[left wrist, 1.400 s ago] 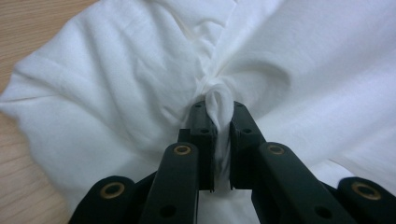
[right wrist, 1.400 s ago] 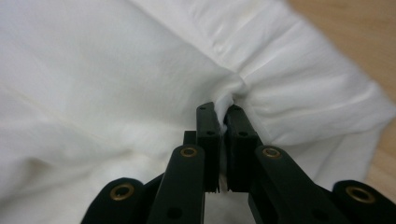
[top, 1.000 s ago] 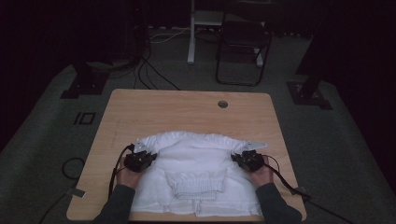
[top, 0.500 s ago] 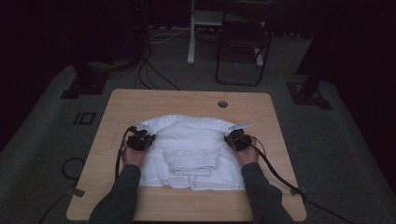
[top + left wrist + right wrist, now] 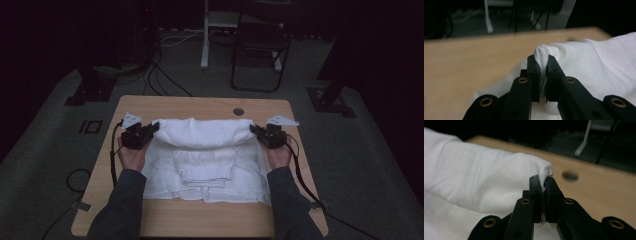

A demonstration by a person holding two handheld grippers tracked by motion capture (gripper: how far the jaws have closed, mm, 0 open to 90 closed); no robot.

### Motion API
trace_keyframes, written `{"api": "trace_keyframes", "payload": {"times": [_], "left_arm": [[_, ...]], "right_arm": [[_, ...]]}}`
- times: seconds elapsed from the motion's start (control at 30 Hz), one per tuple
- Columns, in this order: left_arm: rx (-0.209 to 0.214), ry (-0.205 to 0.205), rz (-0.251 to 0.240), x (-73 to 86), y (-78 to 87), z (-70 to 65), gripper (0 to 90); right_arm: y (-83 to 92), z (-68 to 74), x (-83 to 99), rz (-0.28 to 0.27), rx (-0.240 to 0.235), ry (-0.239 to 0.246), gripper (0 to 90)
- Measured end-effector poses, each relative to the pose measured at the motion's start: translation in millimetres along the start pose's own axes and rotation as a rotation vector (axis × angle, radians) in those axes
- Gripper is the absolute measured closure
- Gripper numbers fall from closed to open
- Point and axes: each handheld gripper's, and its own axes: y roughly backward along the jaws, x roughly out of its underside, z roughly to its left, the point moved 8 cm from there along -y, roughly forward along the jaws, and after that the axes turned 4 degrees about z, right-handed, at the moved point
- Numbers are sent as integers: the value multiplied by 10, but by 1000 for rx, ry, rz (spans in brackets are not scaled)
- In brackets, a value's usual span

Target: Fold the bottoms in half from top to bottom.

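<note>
**Both grippers pinch the white garment, fold in progress**

High view: we see a white garment point(image 5: 205, 160) lying on the wooden table point(image 5: 175, 107), spread over the near half. Its far part is lifted into a rolled fold, strung between the two grippers. The left gripper point(image 5: 150, 131) holds the fold's left end, the right gripper point(image 5: 256, 131) its right end. The table's round hole point(image 5: 238, 111) sits just beyond the fold, toward the right. A ribbed hem or collar shows on the flat part of the garment, nearer the person than the fold. A chair point(image 5: 260, 55) stands on the floor well beyond the table.

Left gripper view: the left gripper point(image 5: 543, 67) has its jaws pressed together on a bunched tuft of garment point(image 5: 599, 65), cloth poking out above the tips. Bare table point(image 5: 474, 62) lies beyond.

Right gripper view: the right gripper point(image 5: 544, 185) likewise clamps a corner of the fold, with the garment point(image 5: 479, 185) draping away from it. The hole point(image 5: 570, 176) lies just past the tips.

Handling, our judgement: soft, light, limp cloth; it sags between grips and won't hold shape. Thin layers could slip out, so we pinch doubled edges at the outer ends, as here, and keep the span taut and level.
</note>
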Motion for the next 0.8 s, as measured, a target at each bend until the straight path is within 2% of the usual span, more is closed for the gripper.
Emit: {"api": "trace_keyframes", "payload": {"times": [0.07, 0.17, 0.2, 0.27, 0.33, 0.4, 0.43, 0.47, 0.5, 0.53, 0.57, 0.63, 0.67, 0.73, 0.8], "left_arm": [[33, 0, -31, -64, 144, -57, 847], [46, -26, -2, 54, 243, -108, 846], [60, -20, 5, 128, 266, -121, 845], [92, 5, 27, 314, 304, -137, 844], [104, 18, 59, 528, 328, -149, 840], [118, 27, 119, 733, 309, -150, 813], [105, 19, 139, 796, 302, -135, 752], [66, 10, 145, 819, 306, -99, 677], [48, 15, 137, 802, 319, -76, 625], [53, 26, 126, 755, 335, -69, 616], [56, 36, 117, 694, 342, -78, 610], [39, 16, 113, 561, 321, -142, 611], [45, 4, 109, 496, 291, -198, 614], [62, -15, 115, 402, 188, -330, 617], [70, -38, 140, 375, 39, -469, 625]], "right_arm": [[174, 19, -126, -54, -29, -7, 865], [308, 99, -71, -46, -47, 37, 864], [327, 128, -3, -31, -49, 55, 864], [367, 177, 166, -14, -67, 58, 863], [405, 222, 358, 2, -98, 43, 863], [401, 280, 579, 45, -124, 23, 856], [385, 304, 696, 82, -119, 29, 835], [371, 326, 796, 116, -110, 47, 765], [372, 341, 854, 131, -98, 70, 661], [393, 345, 857, 118, -84, 77, 579], [428, 346, 810, 87, -75, 66, 535], [489, 373, 643, 16, -77, 54, 518], [492, 410, 557, 2, -80, 57, 516], [426, 511, 414, -4, -79, 79, 513], [293, 644, 323, 6, -80, 98, 542]]}}
